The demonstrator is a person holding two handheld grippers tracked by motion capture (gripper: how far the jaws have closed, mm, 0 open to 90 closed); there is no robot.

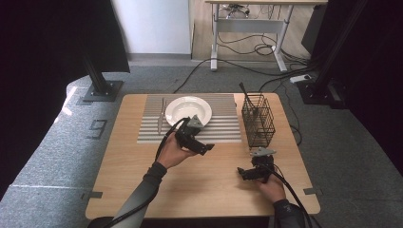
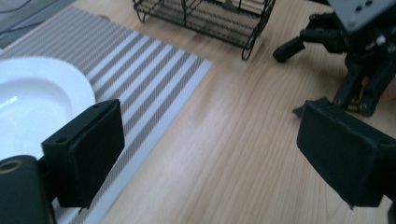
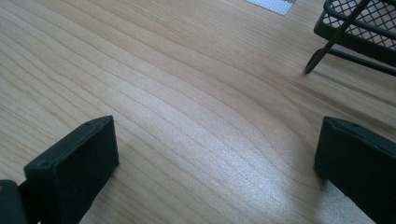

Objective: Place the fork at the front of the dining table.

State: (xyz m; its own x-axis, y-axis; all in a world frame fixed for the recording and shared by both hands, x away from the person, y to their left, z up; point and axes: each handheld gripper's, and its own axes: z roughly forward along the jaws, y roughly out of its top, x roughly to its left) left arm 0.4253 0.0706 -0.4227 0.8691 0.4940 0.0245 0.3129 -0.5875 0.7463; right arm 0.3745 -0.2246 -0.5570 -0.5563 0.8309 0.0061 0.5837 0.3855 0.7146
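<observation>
A white plate (image 1: 188, 110) sits on a grey striped placemat (image 1: 223, 128) at the back of the wooden table (image 1: 142, 185). A knife (image 1: 161, 116) lies on the mat left of the plate. A black wire basket (image 1: 259, 121) stands to the right of the mat, with a dark utensil handle (image 1: 247, 97) sticking up from it. My left gripper (image 1: 205, 148) hovers by the mat's front edge, open and empty; its own view (image 2: 212, 154) shows the plate (image 2: 32, 102) at left. My right gripper (image 1: 241, 173) is low over bare wood in front of the basket, open and empty (image 3: 217, 163).
The basket's foot (image 3: 359, 28) is close ahead of the right gripper, at upper right in its view. Bare wood spreads across the table's front half. Dark stands and floor cables lie beyond the table's far edge.
</observation>
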